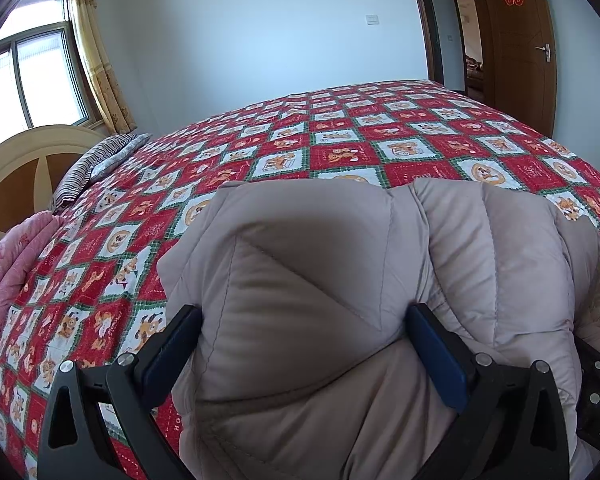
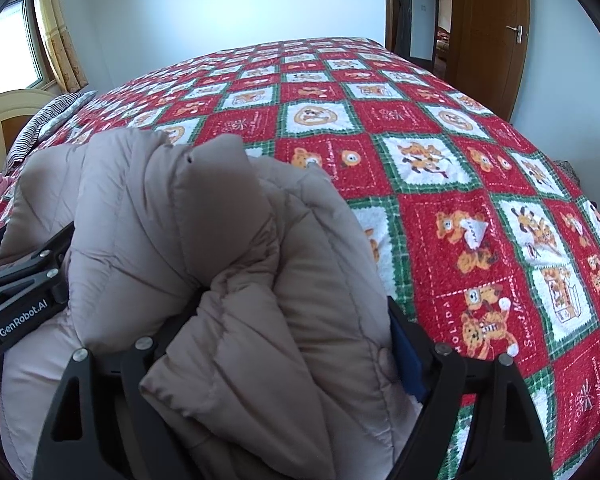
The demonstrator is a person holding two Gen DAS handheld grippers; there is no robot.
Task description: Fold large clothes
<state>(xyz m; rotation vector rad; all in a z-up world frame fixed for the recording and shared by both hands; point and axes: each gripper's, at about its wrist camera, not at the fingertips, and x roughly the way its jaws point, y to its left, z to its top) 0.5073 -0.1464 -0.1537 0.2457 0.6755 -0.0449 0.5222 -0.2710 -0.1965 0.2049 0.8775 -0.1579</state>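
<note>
Puffy taupe coat (image 1: 300,280) fills the near field of both wrist views, bunched thick between the fingers of each gripper. Left gripper (image 1: 300,332): fingers spread wide around a fat quilted fold and pressing into it on both sides, so grasping the coat. Right gripper (image 2: 284,340): same, clamped on a bundle of several layers. Coat sits at the near edge of the bed, over the red checked bedspread (image 2: 460,160); whether it is lifted off or resting, I cannot tell.

Risks, as judged from here:
- Fill is springy and the shell looks slick; a thick compressed wad could squirm out of either grip when pulled.
- Right grip holds uneven layers; the inner ones may slide free and spoil the fold.
- The two grippers stand close together, the left one's body showing at the right view's left edge (image 2: 24,292); a crossing move could knock them together.
- Bulk hanging toward the near edge could drag the coat off the bed if one side lets go.

Not visible or unclear:
- Right gripper's left finger is buried under fabric.
- Sleeves, collar, zip and hem cannot be told apart; fold stage unknown.
- Coat's lower part is cut off by the frame bottom.
- Pink quilt (image 1: 8,264) and striped pillow (image 1: 96,164) near the headboard are only partly in view.
</note>
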